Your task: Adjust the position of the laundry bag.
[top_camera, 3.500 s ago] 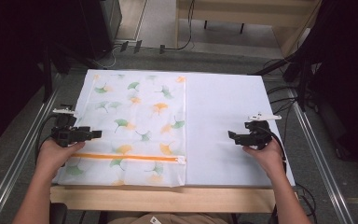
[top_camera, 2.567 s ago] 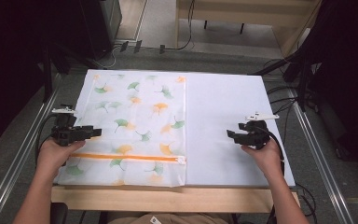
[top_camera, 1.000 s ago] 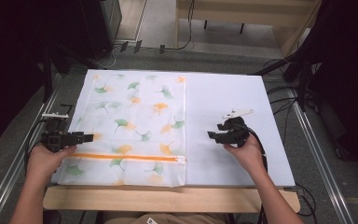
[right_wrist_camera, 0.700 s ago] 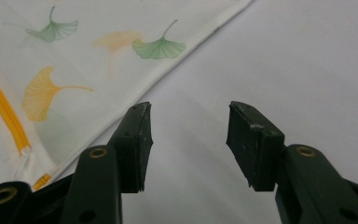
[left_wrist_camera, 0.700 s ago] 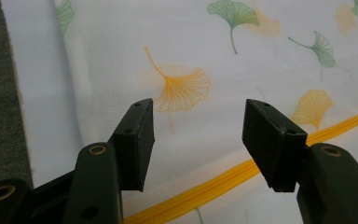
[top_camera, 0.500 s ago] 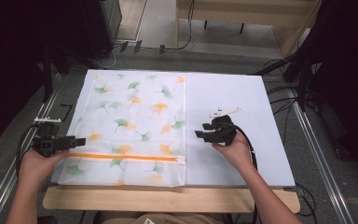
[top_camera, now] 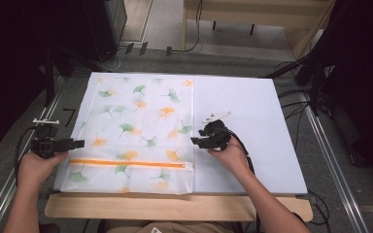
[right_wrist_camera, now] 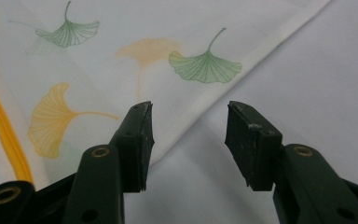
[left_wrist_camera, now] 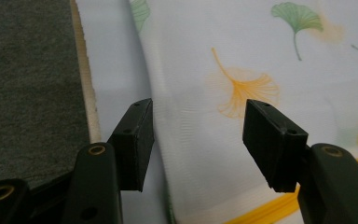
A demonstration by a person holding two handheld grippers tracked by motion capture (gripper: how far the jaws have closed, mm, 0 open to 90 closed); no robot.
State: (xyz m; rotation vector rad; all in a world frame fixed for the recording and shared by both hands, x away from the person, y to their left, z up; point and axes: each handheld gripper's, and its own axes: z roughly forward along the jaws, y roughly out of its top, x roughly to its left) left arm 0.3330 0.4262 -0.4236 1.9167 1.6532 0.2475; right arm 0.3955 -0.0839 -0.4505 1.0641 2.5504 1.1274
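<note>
We have both claws at opposite side edges of the mesh bag [top_camera: 136, 131], which lies flat on the white sheet [top_camera: 252, 126] covering the table [top_camera: 175, 206], taking up its left half.

Left claw [top_camera: 77, 143] sits just off the bag's left edge, jaws released and empty. In the left gripper view the bag's hem runs between the two pads with one pad over the white sheet and the other over the print, nothing pinched.

Right claw [top_camera: 195, 141] is at the bag's right edge, a little above the zipper's end. Its jaws have just been closing somewhat but stand apart, with the hem passing under the gap in the right gripper view, no contact that we can see.

Our read: the two claws are lined up to straddle the side hems so each can pinch an edge, probably to lift or fold the bag. Both point inward toward the bag, which fits that.

Bag itself: thin white fabric, semi-sheer, printed with green and orange ginkgo leaves, orange zipper [top_camera: 131, 163] running across it near the person's side, closed as far as we can tell. It lies smooth, no folds, corners square to the sheet.
</note>
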